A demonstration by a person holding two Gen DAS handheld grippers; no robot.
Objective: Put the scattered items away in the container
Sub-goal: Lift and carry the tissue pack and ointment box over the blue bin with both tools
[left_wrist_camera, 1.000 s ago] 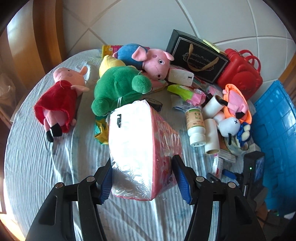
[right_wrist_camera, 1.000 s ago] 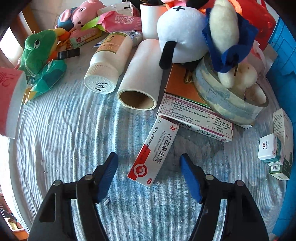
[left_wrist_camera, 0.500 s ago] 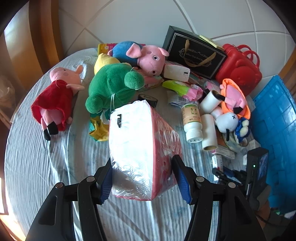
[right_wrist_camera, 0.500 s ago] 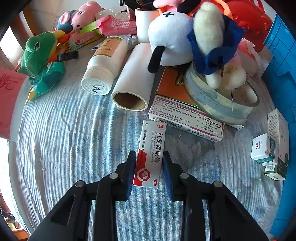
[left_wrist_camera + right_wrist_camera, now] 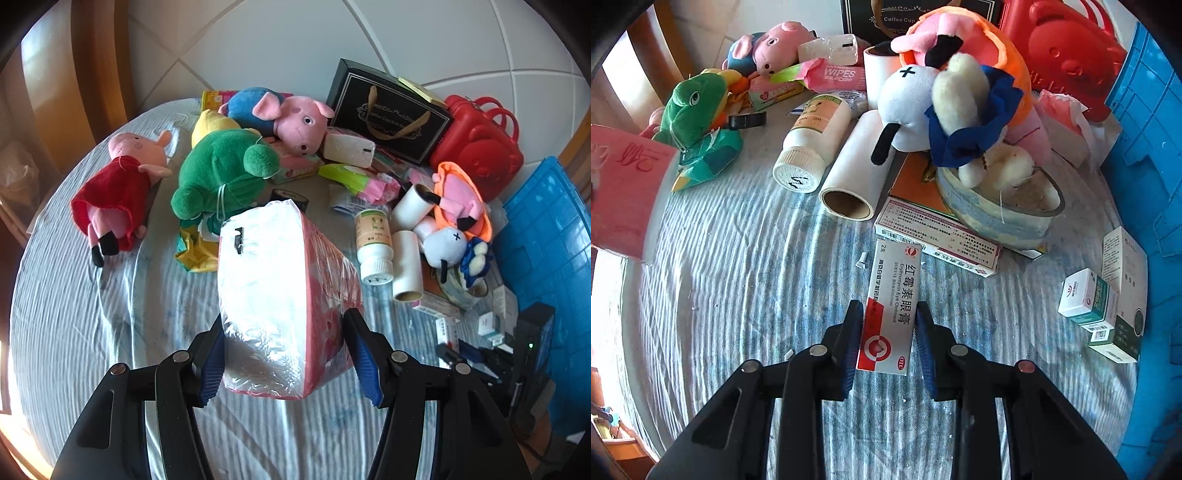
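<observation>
My left gripper (image 5: 284, 354) is shut on a pink, plastic-wrapped tissue pack (image 5: 280, 288), held above the table. My right gripper (image 5: 888, 328) is shut on a red and white ointment box (image 5: 892, 306), lifted a little off the striped cloth. The blue crate (image 5: 1145, 122) stands at the right edge of the table; it shows as a blue crate (image 5: 546, 236) in the left wrist view too. Scattered items lie ahead: a white bottle (image 5: 812, 144), a paper roll (image 5: 857, 166), a white dog plush (image 5: 942, 103) on a tape roll (image 5: 1001, 210), a green plush (image 5: 221, 173).
Two pig plushes (image 5: 118, 184) (image 5: 291, 118), a black gift bag (image 5: 388, 110) and a red case (image 5: 480, 144) crowd the far side. Small medicine boxes (image 5: 1104, 306) lie beside the crate. A long medicine box (image 5: 938, 236) lies just beyond the held one.
My right gripper closed on the ointment box and lifted it off the cloth. The left gripper drew back a little with the tissue pack still held.
</observation>
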